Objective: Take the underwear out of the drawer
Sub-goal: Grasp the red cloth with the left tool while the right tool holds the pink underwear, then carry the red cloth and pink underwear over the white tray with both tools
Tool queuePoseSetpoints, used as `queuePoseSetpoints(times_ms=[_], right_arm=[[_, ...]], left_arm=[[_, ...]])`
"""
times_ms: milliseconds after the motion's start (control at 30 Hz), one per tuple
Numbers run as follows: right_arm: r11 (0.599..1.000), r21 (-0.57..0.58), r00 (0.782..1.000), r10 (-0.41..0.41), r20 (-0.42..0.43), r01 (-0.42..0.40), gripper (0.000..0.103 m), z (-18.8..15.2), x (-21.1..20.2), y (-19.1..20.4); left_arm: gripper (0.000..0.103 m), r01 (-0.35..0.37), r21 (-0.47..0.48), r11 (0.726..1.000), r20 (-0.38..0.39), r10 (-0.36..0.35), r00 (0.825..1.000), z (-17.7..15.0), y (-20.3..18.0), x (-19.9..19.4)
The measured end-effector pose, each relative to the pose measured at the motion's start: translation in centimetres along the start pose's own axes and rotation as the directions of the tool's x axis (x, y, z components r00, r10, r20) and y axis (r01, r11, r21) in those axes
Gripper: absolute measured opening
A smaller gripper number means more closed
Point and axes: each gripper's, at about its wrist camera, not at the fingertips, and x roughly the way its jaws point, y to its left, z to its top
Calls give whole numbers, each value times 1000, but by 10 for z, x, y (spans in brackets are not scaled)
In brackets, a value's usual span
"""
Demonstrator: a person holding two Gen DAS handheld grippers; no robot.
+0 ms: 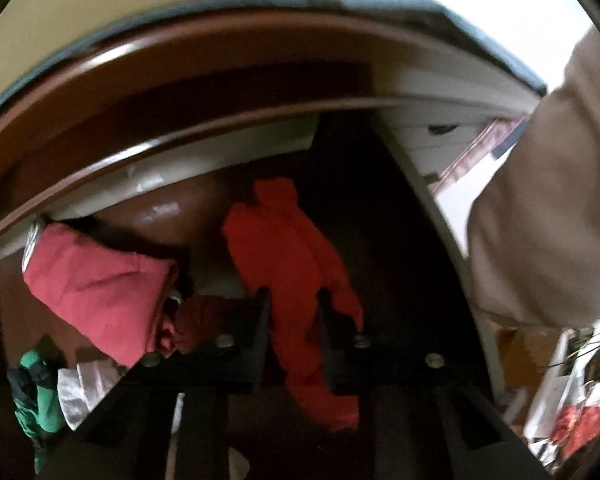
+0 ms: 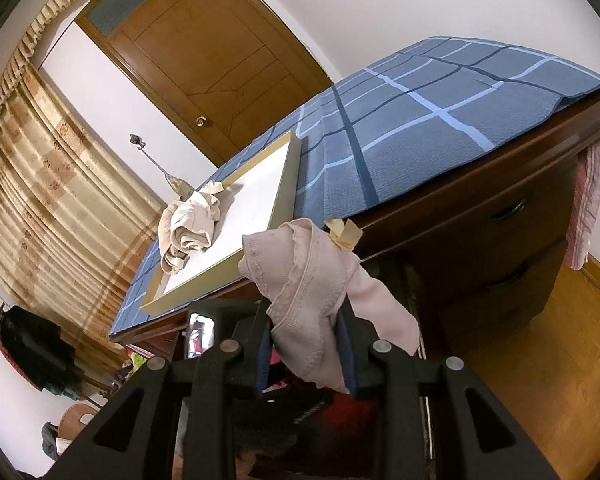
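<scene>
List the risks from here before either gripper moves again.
1. The left gripper is closed on only a narrow fold of the red-orange garment; it may slip free when lifted.
2. That garment lies under the drawer's front edge and could snag there.
3. The right gripper holds the pink underwear with loose fabric hanging out, which could catch on the dresser edge.

The drawer front is dark wood with a glossy varnish; the orange-red underwear in it is soft matt cloth, as is the folded pink garment. The pale pink underwear is ribbed knit with a lace edge; the checked tablecloth looks coarsely woven; the door is smooth satin wood; the right gripper is matt black plastic with metal rivets.
</scene>
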Motion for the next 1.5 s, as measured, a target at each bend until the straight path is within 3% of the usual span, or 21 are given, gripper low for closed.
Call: queuePoseSetpoints(times_ms=[200, 567, 900, 1333, 1500], right_arm=[[1000, 4, 1000, 7, 11, -7, 31, 1, -2, 8], [999, -9, 999, 51, 15, -50, 31, 11, 1, 41], [993, -66, 993, 103, 57, -99, 31, 38, -2, 90], [987, -67, 986, 148, 70, -144, 31, 74, 21, 135], [987, -55, 985, 155, 75, -151, 31, 86, 37, 143]], left_arm=[[18, -11, 32, 999, 146, 6, 989, -12, 9, -49], [18, 22, 63, 998, 268, -38, 963, -34, 29, -122], [18, -6, 82, 997, 424, -30, 905, -30, 39, -193], [17, -70, 41, 997, 577, 33, 816, 3, 64, -245], [17, -84, 23, 996, 604, 54, 796, 20, 70, -254]])
